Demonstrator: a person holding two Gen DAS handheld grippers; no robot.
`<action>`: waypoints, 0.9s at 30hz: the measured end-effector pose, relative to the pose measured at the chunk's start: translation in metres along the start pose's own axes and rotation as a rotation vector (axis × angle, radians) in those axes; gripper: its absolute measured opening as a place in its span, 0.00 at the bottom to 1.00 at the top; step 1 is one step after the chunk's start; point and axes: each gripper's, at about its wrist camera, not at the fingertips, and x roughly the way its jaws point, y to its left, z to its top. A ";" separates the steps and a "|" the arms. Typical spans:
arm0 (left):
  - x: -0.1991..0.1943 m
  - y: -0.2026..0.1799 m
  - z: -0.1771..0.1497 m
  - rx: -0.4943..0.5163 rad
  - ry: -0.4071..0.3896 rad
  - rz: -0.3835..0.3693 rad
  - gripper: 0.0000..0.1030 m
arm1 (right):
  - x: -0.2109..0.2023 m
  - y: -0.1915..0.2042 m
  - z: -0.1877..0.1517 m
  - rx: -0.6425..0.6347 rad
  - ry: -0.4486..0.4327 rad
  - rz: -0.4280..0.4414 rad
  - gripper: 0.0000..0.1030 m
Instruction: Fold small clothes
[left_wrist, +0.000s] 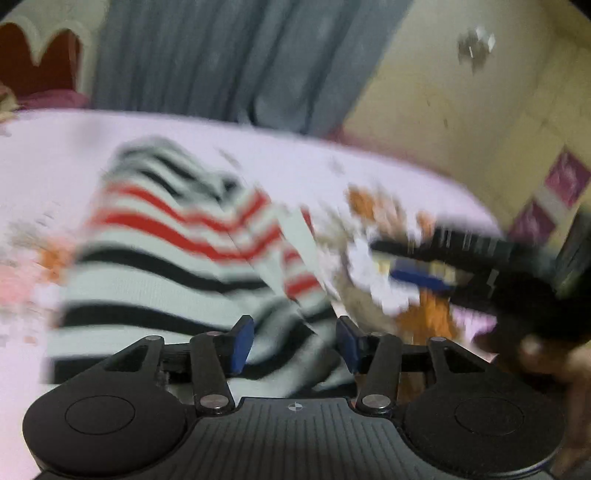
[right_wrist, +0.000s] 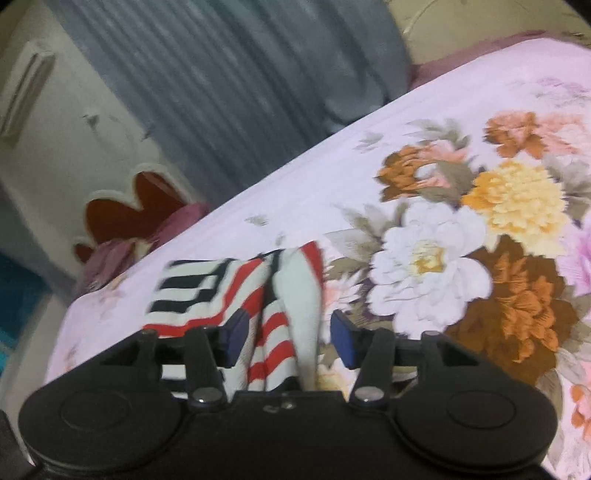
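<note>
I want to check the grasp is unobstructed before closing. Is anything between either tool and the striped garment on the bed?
Nothing visible does. The striped garment lies directly ahead of the open left tool, and in the right wrist view its cloth sits between the open fingers of the right tool. Only the floral bedsheet surrounds it.

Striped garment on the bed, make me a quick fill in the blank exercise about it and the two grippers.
1. The striped garment has black and ____ stripes on white.
2. It lies on a bedsheet printed with ____.
3. The fingers of the right gripper stand ____.
4. The left gripper has ____ finger pads.

Missing words: red; flowers; open; blue
</note>
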 end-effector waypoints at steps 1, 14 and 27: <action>-0.015 0.013 0.003 -0.003 -0.039 0.026 0.48 | 0.004 0.003 0.000 -0.002 0.016 0.024 0.46; 0.006 0.127 0.009 -0.133 0.012 0.198 0.42 | 0.085 0.036 -0.014 -0.039 0.268 0.067 0.48; 0.023 0.092 0.034 0.037 -0.026 0.130 0.26 | 0.072 0.085 -0.015 -0.389 0.122 0.052 0.17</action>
